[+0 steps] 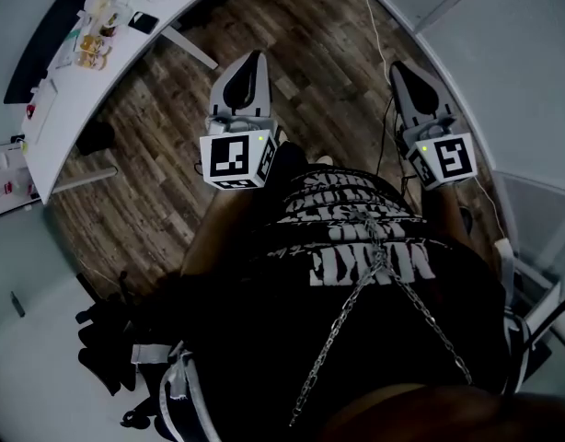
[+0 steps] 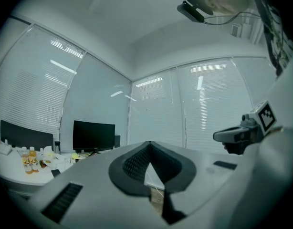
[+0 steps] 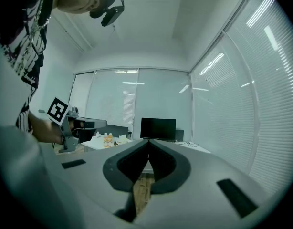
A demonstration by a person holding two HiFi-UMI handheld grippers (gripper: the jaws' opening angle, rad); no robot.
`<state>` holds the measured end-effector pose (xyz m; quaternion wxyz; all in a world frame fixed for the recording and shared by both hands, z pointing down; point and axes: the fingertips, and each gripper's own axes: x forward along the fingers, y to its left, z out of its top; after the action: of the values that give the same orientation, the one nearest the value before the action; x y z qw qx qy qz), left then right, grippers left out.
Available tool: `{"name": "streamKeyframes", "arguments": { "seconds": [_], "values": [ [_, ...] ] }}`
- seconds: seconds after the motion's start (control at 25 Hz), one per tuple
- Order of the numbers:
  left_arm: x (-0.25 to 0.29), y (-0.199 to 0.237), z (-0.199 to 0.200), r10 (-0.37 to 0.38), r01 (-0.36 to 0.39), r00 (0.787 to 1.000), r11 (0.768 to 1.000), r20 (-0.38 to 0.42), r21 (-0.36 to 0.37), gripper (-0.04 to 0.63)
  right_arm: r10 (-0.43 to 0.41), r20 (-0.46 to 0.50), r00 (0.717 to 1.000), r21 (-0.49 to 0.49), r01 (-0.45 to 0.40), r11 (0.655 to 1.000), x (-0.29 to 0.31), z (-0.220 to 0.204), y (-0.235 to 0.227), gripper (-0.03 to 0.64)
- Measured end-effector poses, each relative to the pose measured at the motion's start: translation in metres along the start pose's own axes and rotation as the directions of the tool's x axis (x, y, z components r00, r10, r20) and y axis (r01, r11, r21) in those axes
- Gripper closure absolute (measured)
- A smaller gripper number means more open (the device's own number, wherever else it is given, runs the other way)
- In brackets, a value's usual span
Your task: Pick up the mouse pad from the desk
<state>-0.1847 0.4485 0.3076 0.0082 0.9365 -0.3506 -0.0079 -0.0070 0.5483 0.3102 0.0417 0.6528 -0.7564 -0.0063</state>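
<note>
Both grippers are held out level over the wooden floor, away from the white desk (image 1: 89, 90) at the upper left. My left gripper (image 1: 257, 56) is shut with nothing in it, and so is my right gripper (image 1: 398, 65). A small dark flat thing (image 1: 143, 22) lies on the desk; I cannot tell whether it is the mouse pad. In the left gripper view the shut jaws (image 2: 149, 142) point past the desk (image 2: 13, 176) towards a glass wall. The right gripper view has its shut jaws (image 3: 147, 141) pointing at a monitor (image 3: 158, 128) on the desk (image 3: 115, 144).
Drink bottles (image 1: 92, 52) and small clutter sit on the desk beside a long dark monitor (image 1: 45, 41). A cable (image 1: 382, 40) trails over the floor by the right wall. Dark bags (image 1: 108, 339) lie on the floor at the lower left. Glass walls with blinds ring the room.
</note>
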Motion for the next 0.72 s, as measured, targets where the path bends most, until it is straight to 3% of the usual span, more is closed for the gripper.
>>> {"name": "streamKeyframes", "arguments": {
  "seconds": [0.4,0.72],
  "values": [
    [0.05,0.034,-0.038,0.0,-0.006,0.997,0.998,-0.081,-0.066,0.588,0.0,-0.061,0.998,0.041,0.002,0.999,0.052,-0.024,-0.027,0.617],
    [0.12,0.08,-0.041,-0.055,0.049,0.995,0.996,-0.078,-0.071,0.588,0.003,-0.082,0.997,0.052,0.001,0.999,0.136,-0.021,-0.048,0.617]
  ]
}}
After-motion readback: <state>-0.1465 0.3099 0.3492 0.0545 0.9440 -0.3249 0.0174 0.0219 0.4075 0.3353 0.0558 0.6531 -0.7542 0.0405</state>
